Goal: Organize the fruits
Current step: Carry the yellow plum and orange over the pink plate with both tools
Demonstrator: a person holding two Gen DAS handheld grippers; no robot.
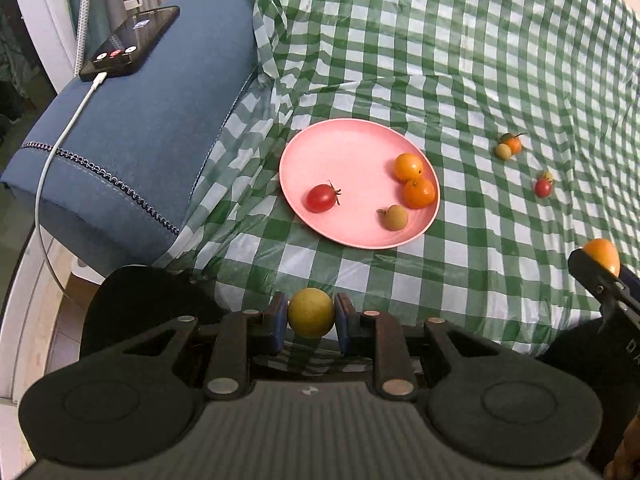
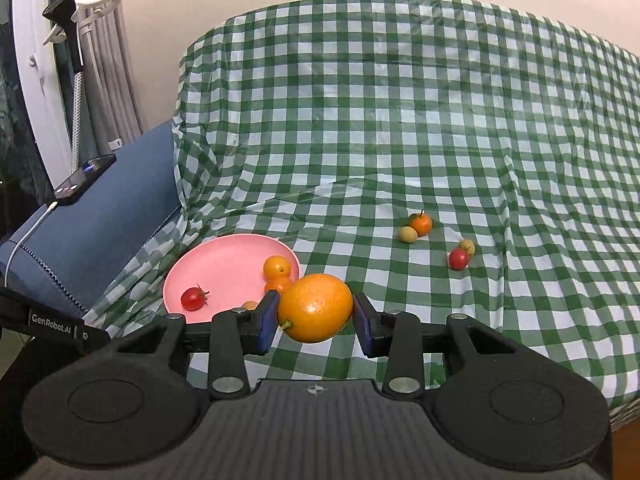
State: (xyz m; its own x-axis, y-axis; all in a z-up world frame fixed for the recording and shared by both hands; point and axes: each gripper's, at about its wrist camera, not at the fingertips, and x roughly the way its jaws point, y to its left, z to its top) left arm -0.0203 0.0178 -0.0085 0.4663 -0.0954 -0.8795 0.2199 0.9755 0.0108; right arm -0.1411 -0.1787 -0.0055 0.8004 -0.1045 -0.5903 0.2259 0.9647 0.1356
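While your left gripper is pinching a small yellow-green fruit between its blue pads above the near edge of the green checked cloth, your right gripper is clamping a large orange crosswise, stem end tilting down toward the left pad. You are holding both fruits clear of the cloth, just short of the pink plate. That plate is carrying a red cherry tomato, two small oranges touching each other, and a pale round fruit near its front rim. Farther right on the cloth, a small stemmed orange is touching another pale fruit, and a second tomato is sitting against a yellowish one. A phone on its white cable is lying on the blue cushion at left.
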